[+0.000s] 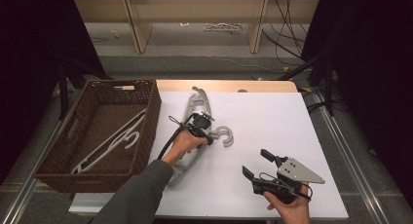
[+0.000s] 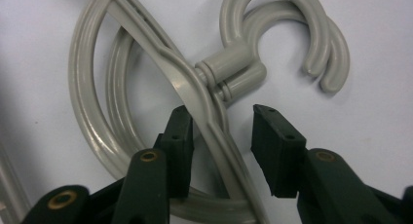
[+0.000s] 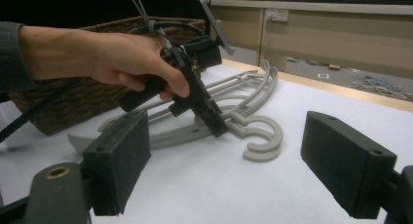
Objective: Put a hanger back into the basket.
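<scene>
While the left gripper point(image 2: 221, 136) straddles stacked hangers point(image 2: 204, 87) unclenched and the right gripper point(image 1: 263, 164) gapes empty, both hangers may lift together.

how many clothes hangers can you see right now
4, possibly more hidden in the basket: two grey hangers stacked on the white table under the left tool, and two white hangers lying in the wicker basket.

Two stacked hangers point(image 1: 195, 121) lie mid-table on the sheet point(image 1: 272, 117), right of the wicker basket point(image 1: 151, 117) (more hangers point(image 1: 114, 141) lie in it), hooks pointing right.
</scene>
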The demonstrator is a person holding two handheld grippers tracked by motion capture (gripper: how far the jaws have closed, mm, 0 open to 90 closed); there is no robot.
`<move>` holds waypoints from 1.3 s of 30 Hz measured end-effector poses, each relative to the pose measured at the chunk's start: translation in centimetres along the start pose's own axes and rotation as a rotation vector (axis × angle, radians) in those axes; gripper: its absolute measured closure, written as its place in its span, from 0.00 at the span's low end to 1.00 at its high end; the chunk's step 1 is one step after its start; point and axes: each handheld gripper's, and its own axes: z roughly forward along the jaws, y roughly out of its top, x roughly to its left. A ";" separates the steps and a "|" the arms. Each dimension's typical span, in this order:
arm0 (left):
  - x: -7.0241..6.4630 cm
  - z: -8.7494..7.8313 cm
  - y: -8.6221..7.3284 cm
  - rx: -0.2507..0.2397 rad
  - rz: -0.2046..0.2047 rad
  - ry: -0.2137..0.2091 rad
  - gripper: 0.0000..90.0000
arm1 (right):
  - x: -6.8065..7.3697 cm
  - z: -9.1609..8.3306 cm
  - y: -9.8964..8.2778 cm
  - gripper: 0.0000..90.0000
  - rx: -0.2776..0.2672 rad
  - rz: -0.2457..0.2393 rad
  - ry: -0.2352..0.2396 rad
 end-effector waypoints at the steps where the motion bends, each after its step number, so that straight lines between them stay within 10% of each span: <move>1: 0.1 0.0 0.0 0.001 0.001 -0.001 0.73 | 0.0 0.0 0.0 0.22 0.001 -0.001 -0.002; 18: 1.0 -1.4 0.1 -0.039 -0.143 -0.063 0.82 | 0.0 0.0 0.1 0.22 0.009 -0.003 0.002; 21: 1.3 -2.2 0.1 -0.109 -0.251 -0.080 0.83 | 0.0 0.0 0.0 0.22 0.012 -0.005 -0.004; 39: 4.1 -6.8 -1.1 -0.236 -0.467 -0.137 0.88 | -0.1 0.2 0.0 0.22 0.012 0.005 0.008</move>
